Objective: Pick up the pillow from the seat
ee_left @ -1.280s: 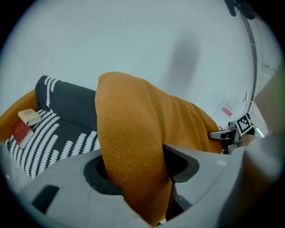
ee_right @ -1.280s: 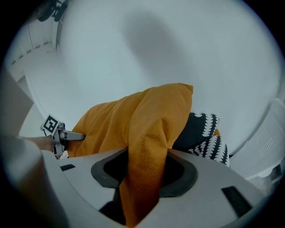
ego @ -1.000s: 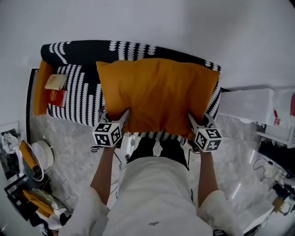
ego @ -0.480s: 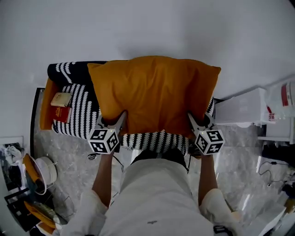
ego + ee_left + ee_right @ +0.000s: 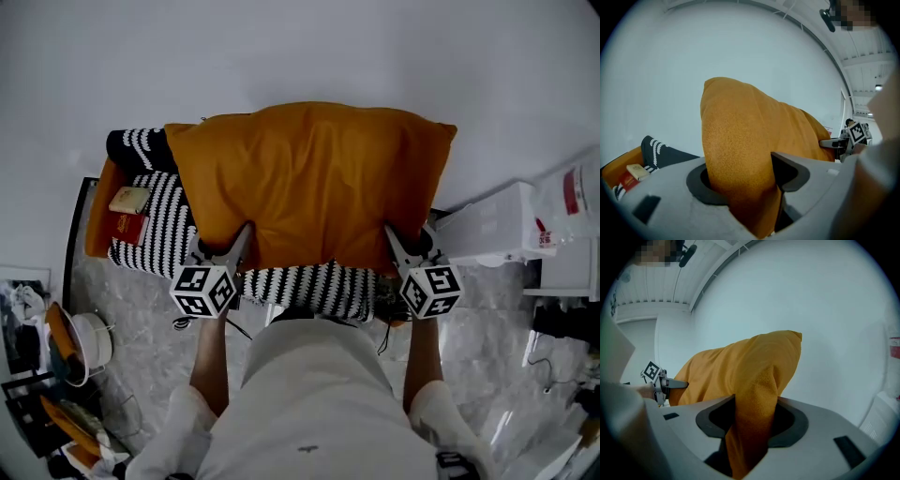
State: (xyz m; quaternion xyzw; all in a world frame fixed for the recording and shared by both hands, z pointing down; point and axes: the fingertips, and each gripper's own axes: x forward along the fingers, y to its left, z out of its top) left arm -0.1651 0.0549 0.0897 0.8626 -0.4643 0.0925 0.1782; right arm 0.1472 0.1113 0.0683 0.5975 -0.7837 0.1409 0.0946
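A large orange pillow (image 5: 314, 183) hangs lifted above the black-and-white patterned seat (image 5: 159, 220), covering most of it. My left gripper (image 5: 236, 242) is shut on the pillow's near left corner, and the orange fabric (image 5: 740, 159) fills the space between its jaws. At the near right corner my right gripper (image 5: 397, 244) is shut on the pillow too, with a fold of fabric (image 5: 752, 423) pinched between its jaws. In the left gripper view the other gripper (image 5: 846, 138) shows past the pillow's far edge.
A tan book (image 5: 128, 199) and a red book (image 5: 126, 228) lie on the seat's left end beside an orange armrest (image 5: 100, 216). White boxes (image 5: 492, 225) stand to the right. Clutter and a white bowl (image 5: 89, 342) sit on the marble floor at left. A white wall is behind.
Both grippers have raised the pillow off the seat and toward the wall. More of the striped seat front now shows below the pillow.
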